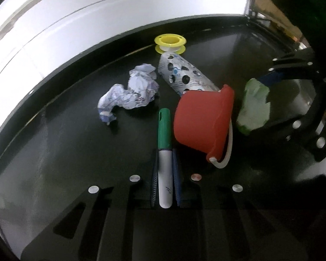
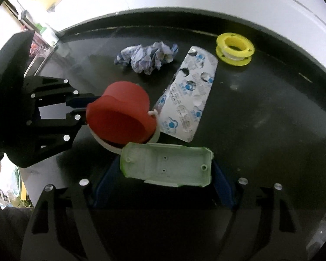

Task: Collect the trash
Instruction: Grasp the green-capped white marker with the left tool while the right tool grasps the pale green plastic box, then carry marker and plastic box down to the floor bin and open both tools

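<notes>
We hold a green-capped marker [image 1: 164, 158] clamped in the left tongs [image 1: 164, 174], its cap pointing toward the middle of the dark surface [image 1: 76, 152], and a pale green plastic shell [image 2: 166, 166] clamped crosswise in the right tongs [image 2: 166, 174]. Between the two sits a small red bucket [image 2: 121, 117], tipped on its side with its mouth toward the right tongs and its white handle [image 2: 110, 146] just beside the shell. The rest of the trash lies toward the far edge: a crumpled paper [image 1: 130, 91], an empty pill blister sheet [image 2: 188, 100] touching the bucket's rim, and a yellow spool [image 2: 234, 49] nearest the far edge. We judge the bucket to be the collecting vessel, and its tilt is the main risk: pushing the shell into the mouth could roll or slide it, since nothing visibly steadies it. The shell is wide against that opening, so it may catch on the rim or handle and drop. The marker, gripped low on its barrel, could pivot if its cap strikes the bucket wall.
</notes>
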`<move>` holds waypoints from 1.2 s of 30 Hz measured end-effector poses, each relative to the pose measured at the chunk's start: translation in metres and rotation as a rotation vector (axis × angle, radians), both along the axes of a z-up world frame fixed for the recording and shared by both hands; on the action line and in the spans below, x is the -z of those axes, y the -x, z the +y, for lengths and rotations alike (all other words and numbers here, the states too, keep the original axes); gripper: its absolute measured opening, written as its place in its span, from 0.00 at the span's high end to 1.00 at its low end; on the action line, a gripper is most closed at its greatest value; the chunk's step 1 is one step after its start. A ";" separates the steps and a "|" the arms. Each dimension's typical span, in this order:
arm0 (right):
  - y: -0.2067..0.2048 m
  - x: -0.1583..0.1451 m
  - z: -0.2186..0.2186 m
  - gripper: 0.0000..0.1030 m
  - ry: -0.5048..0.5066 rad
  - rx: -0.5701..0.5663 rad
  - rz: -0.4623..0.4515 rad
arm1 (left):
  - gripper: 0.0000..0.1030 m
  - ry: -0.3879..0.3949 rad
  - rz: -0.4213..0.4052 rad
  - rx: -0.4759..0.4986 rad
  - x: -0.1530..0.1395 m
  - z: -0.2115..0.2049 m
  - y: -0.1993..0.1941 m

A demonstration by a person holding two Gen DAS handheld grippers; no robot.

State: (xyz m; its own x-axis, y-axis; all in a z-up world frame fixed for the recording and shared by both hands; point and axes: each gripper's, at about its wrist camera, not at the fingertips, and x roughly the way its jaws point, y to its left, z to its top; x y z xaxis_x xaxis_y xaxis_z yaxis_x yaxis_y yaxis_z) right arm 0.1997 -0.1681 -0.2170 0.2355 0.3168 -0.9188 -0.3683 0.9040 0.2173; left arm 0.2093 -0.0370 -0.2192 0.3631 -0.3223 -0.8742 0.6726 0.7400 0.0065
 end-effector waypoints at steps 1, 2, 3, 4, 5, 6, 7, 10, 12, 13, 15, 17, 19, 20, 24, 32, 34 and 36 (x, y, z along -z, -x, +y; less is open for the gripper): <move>0.001 -0.004 -0.002 0.25 0.001 0.007 -0.008 | 0.88 0.003 -0.001 -0.016 -0.001 0.002 0.000; 0.002 -0.007 -0.005 0.25 0.001 0.013 -0.014 | 0.88 0.008 -0.005 -0.021 -0.003 0.004 0.001; 0.003 -0.010 -0.007 0.25 0.000 0.020 -0.020 | 0.88 0.005 -0.013 -0.042 -0.006 0.008 0.003; 0.003 -0.014 -0.009 0.25 -0.003 0.028 -0.027 | 0.88 0.002 -0.018 -0.057 -0.008 0.010 0.005; 0.004 -0.018 -0.011 0.25 -0.002 0.033 -0.035 | 0.88 0.003 -0.020 -0.080 -0.010 0.014 0.006; 0.005 -0.020 -0.011 0.25 -0.002 0.035 -0.039 | 0.88 0.011 -0.014 -0.106 -0.013 0.018 0.007; 0.006 -0.024 -0.013 0.25 -0.004 0.040 -0.048 | 0.88 0.017 -0.011 -0.126 -0.016 0.022 0.008; 0.009 -0.034 -0.015 0.25 -0.003 0.044 -0.071 | 0.88 0.022 -0.020 -0.179 -0.026 0.031 0.015; 0.012 -0.040 -0.018 0.25 -0.004 0.042 -0.086 | 0.88 0.033 -0.022 -0.219 -0.034 0.037 0.021; 0.014 -0.044 -0.019 0.25 -0.003 0.040 -0.095 | 0.88 0.035 -0.023 -0.232 -0.036 0.039 0.023; 0.016 -0.049 -0.020 0.25 -0.005 0.038 -0.106 | 0.88 0.032 -0.027 -0.261 -0.042 0.042 0.030; 0.021 -0.054 -0.021 0.25 -0.009 0.036 -0.120 | 0.88 0.036 -0.028 -0.281 -0.046 0.043 0.037; 0.025 -0.059 -0.020 0.25 -0.008 0.030 -0.131 | 0.88 0.032 -0.035 -0.295 -0.050 0.044 0.044; 0.026 -0.059 -0.019 0.25 -0.008 0.028 -0.135 | 0.88 0.029 -0.038 -0.301 -0.052 0.044 0.048; 0.034 -0.064 -0.020 0.25 -0.003 0.021 -0.146 | 0.88 0.022 -0.051 -0.314 -0.056 0.045 0.060; 0.044 -0.083 -0.011 0.25 -0.004 -0.012 -0.183 | 0.88 0.034 -0.078 -0.365 -0.073 0.054 0.079; 0.046 -0.091 -0.001 0.25 -0.010 -0.038 -0.198 | 0.88 0.041 -0.087 -0.388 -0.080 0.062 0.085; 0.048 -0.098 0.012 0.25 -0.013 -0.065 -0.212 | 0.88 0.054 -0.096 -0.426 -0.089 0.077 0.095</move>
